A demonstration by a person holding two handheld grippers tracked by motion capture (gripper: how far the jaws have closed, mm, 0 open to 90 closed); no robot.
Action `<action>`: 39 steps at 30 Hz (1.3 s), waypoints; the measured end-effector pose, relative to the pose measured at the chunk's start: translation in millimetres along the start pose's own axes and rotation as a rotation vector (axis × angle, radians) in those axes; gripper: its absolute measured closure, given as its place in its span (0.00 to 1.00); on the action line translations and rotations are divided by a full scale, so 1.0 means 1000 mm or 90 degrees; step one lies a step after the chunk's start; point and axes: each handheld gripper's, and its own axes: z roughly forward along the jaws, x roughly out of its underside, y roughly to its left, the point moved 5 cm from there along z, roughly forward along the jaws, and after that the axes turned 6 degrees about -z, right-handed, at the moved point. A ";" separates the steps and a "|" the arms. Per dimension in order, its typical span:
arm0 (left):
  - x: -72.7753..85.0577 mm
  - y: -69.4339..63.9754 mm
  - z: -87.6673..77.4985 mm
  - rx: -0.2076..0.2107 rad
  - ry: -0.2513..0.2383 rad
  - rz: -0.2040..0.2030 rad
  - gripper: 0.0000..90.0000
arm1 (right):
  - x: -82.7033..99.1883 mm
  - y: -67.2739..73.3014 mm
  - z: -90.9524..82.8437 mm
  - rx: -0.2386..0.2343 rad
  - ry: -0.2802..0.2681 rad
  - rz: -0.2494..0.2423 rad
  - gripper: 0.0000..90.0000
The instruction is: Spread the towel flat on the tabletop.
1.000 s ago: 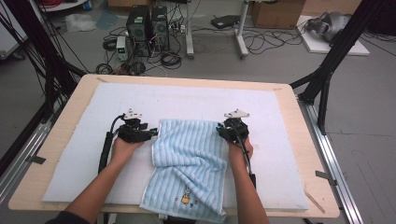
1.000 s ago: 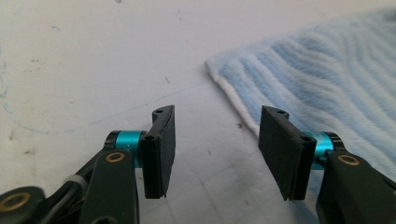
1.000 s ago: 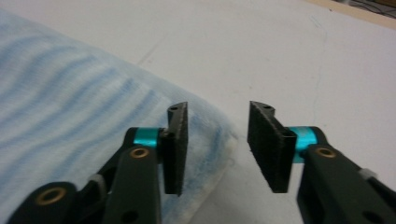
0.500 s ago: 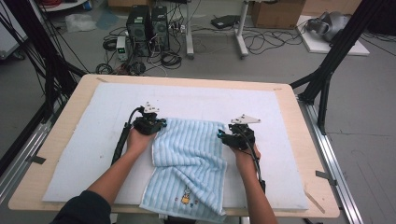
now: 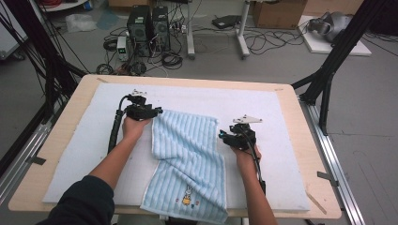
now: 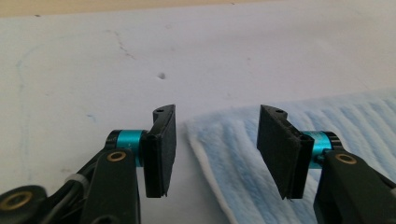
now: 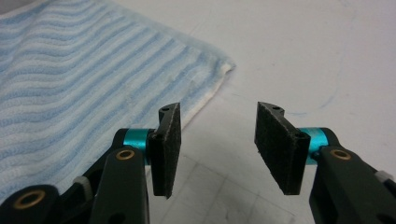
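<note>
High view: a blue striped towel lies spread on the white mat. The left gripper and right gripper, jaws spread and empty, flank its far corners, apparently having flattened it.

A white mat covers most of the light wooden table, leaving a bare wooden margin along every edge. On the grey floor beyond the far edge stand two black computer towers, with loose cables spread around them and around the legs of a metal stand. A cardboard box sits near a white board.
</note>
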 end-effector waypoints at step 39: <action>0.037 -0.040 -0.009 0.040 0.056 0.062 0.50 | -0.027 -0.033 0.026 0.074 0.018 0.006 0.67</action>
